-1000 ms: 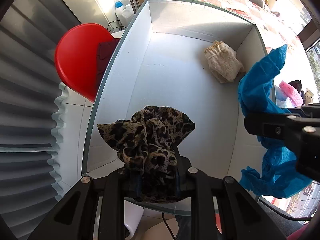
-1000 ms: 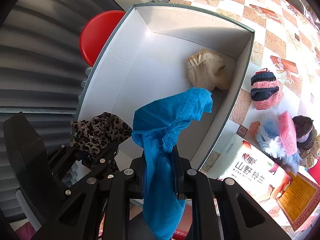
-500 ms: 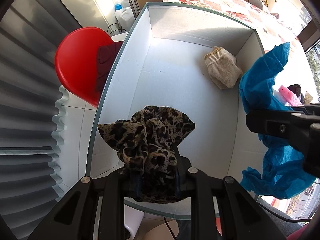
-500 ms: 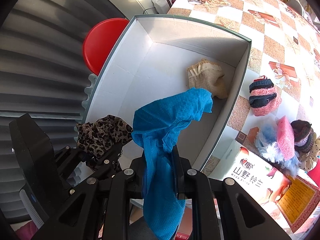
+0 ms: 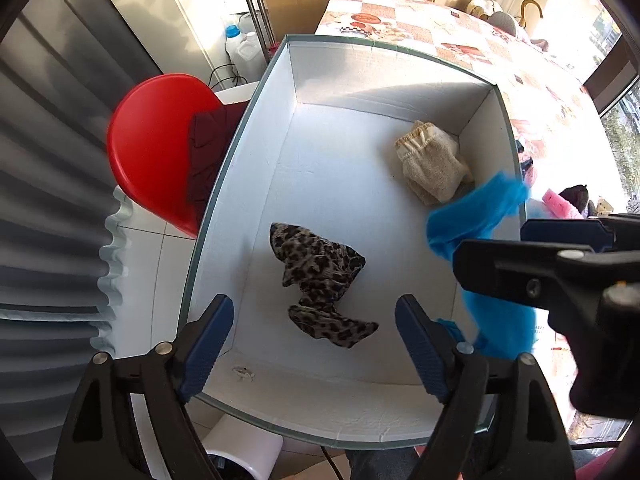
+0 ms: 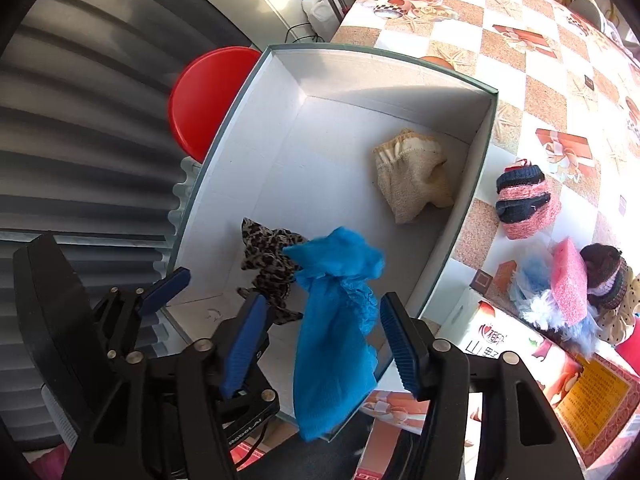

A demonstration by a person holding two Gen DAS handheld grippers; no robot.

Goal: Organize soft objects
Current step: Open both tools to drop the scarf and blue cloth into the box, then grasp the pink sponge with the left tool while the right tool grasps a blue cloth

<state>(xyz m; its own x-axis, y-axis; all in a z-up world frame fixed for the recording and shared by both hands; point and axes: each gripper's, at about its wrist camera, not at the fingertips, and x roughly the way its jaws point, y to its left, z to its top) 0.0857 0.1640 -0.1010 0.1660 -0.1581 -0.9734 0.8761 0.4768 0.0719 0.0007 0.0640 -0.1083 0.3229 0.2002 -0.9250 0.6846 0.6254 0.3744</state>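
A white box point(image 5: 344, 80) point(image 6: 400, 76) holds a cream knitted piece point(image 5: 434, 164) point(image 6: 412, 174) near its far right corner. A leopard-print cloth point(image 5: 320, 280) point(image 6: 268, 258) lies on the box floor at the near end. My left gripper point(image 5: 314, 336) is open and empty above it. My right gripper point(image 6: 322, 340) is open; a blue cloth point(image 6: 336, 332) point(image 5: 476, 216) hangs between its fingers over the box's near right rim, falling loose.
A red stool point(image 5: 156, 148) point(image 6: 204, 96) with a dark red cloth point(image 5: 208, 152) stands left of the box. On the patterned table, right of the box, lie a pink-and-navy knit point(image 6: 524, 202), a pink sponge point(image 6: 568, 280), a fluffy blue item point(image 6: 536, 292) and printed cartons point(image 6: 520, 360).
Both grippers opened. The leopard cloth dropped from the left gripper onto the box floor. The blue cloth is released and falling from the right gripper.
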